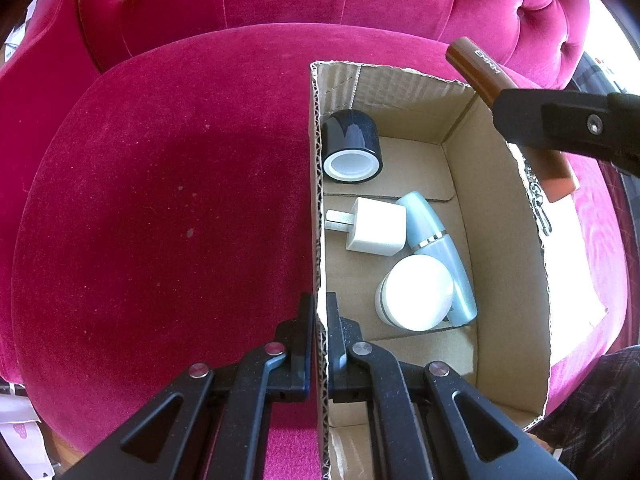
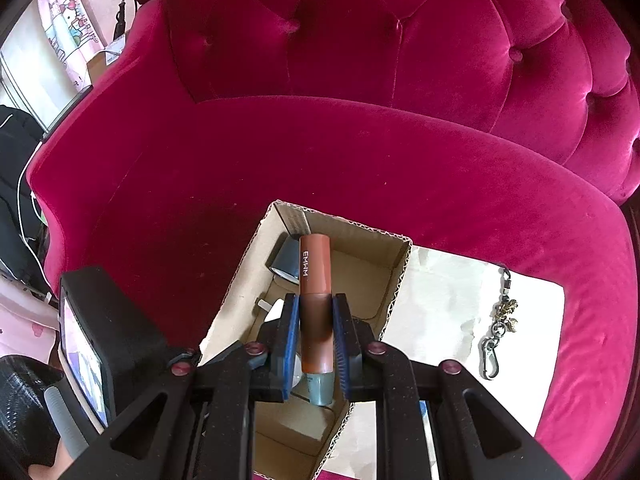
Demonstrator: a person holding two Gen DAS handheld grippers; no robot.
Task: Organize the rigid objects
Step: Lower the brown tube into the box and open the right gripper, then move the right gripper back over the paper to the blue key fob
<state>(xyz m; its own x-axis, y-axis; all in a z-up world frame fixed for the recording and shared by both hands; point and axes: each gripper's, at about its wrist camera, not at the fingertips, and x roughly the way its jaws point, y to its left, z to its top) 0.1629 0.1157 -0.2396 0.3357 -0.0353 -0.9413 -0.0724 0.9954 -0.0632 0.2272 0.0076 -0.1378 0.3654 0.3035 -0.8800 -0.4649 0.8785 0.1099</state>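
My left gripper (image 1: pixel 319 320) pinches the near side wall of the cardboard box (image 1: pixel 500 216) — one finger outside, one inside, squeezed tight on the wall. The box sits on a pink velvet chair (image 1: pixel 160 200). My right gripper (image 2: pixel 316 320) holds a brown lip tube (image 2: pixel 315 300) marked EMMM, its blue pads pressed on both sides of it. The tube hangs over the open box, tilted. Inside the box I see a black cap (image 1: pixel 351 145) lying on its side, a white plug (image 1: pixel 374 226), a pale blue bottle (image 1: pixel 438 248) and a round white jar (image 1: pixel 414 294). A metal keychain (image 2: pixel 498 326) lies on white paper (image 2: pixel 440 300) just beside the box.
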